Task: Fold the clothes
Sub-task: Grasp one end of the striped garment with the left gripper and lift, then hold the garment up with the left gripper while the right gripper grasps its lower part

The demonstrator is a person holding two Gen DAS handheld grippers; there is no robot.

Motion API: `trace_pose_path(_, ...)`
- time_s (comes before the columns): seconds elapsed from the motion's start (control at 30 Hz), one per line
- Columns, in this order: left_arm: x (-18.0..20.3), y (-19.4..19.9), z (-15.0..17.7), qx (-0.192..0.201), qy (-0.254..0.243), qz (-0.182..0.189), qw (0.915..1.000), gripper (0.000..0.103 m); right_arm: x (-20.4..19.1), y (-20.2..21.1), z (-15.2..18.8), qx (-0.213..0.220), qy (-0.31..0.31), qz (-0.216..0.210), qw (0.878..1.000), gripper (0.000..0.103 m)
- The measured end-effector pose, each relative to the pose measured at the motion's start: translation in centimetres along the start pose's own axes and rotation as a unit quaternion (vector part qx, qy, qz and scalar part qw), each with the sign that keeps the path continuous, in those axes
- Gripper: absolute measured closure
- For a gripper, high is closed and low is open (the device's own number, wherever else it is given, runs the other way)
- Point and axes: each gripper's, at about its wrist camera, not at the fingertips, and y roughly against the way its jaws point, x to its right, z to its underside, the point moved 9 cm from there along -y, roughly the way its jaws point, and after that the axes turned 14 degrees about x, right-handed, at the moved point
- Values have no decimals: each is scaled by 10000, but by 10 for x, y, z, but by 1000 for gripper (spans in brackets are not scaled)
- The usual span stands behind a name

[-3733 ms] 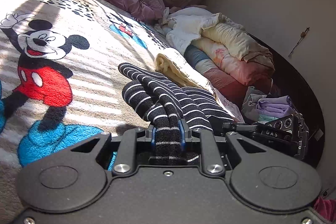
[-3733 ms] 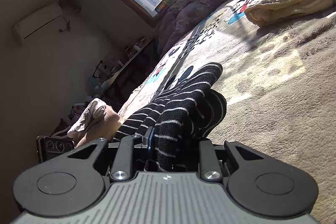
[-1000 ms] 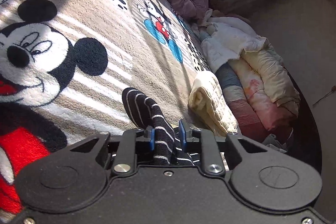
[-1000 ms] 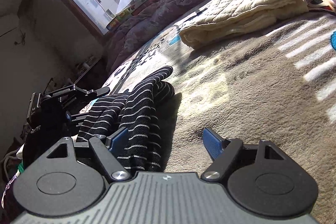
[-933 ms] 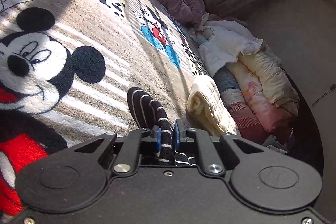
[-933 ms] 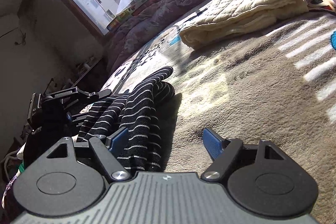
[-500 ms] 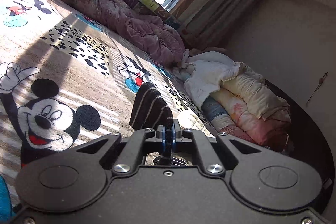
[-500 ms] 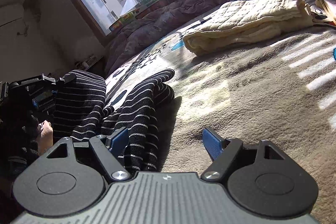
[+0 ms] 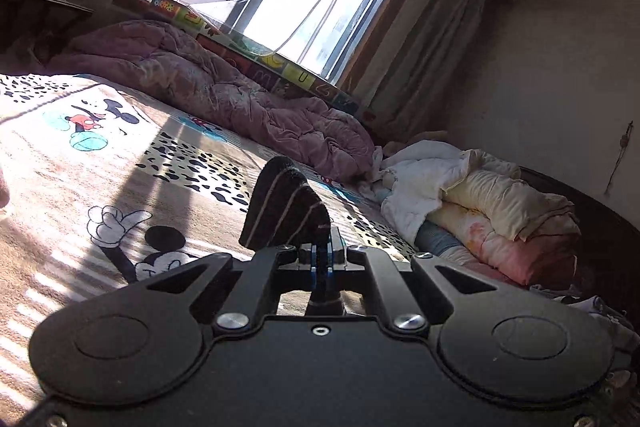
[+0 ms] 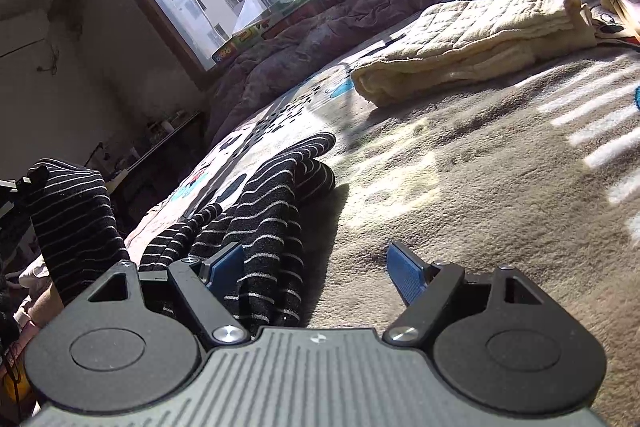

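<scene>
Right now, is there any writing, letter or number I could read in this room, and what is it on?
"U": on a tile of the colourful alphabet mat standing along the window sill.
Other tiles of that mat: they carry letters too, but too blurred to read for sure.
Cartoon mouse blanket: pictures only, no words.
Left gripper and right gripper: no readable label.

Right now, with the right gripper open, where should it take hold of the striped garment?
Probably the flat striped fold lying just inside the right gripper, approached low along the blanket. The left gripper already pinches the raised end.
</scene>
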Motion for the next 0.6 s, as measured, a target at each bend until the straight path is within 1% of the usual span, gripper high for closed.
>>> trace_pose_path(0.07,-2,10,-4,85,-97,-61,9999,102,-2,2,-1,-49,-49,-31,10000,21)
trace_pose_path(0.13,-6,20,-8,133,-188,-138,9996,102,-4,4,-2,-111,-109,-102,9998,15)
trace_pose_path(0.17,-9,26,-9,156,-233,-177,9994,102,-6,7,-4,-108,-135,-153,9997,14)
trace_pose_path(0.23,-13,36,-13,204,-325,-253,9989,102,-12,16,-13,90,-168,-255,9995,15)
trace_pose_path(0.3,-18,46,-16,251,-416,-330,9983,102,-21,23,-22,222,-23,-251,9994,15)
trace_pose_path(0.4,-24,61,-21,322,-549,-444,9970,102,-57,41,-30,386,463,-448,9972,15)
trace_pose_path(0.43,-27,65,-24,342,-553,-469,9968,102,-73,48,-30,410,653,-578,9953,15)
trace_pose_path(0.47,-29,69,-26,362,-556,-494,9966,102,-95,57,-22,362,937,-730,9923,15)
trace_pose_path(0.57,-36,78,-31,415,-492,-579,9962,102,-162,84,5,182,1826,-1189,9758,15)
trace_pose_path(0.6,-38,81,-32,431,-460,-609,9962,102,-189,94,26,20,2275,-1319,9648,15)
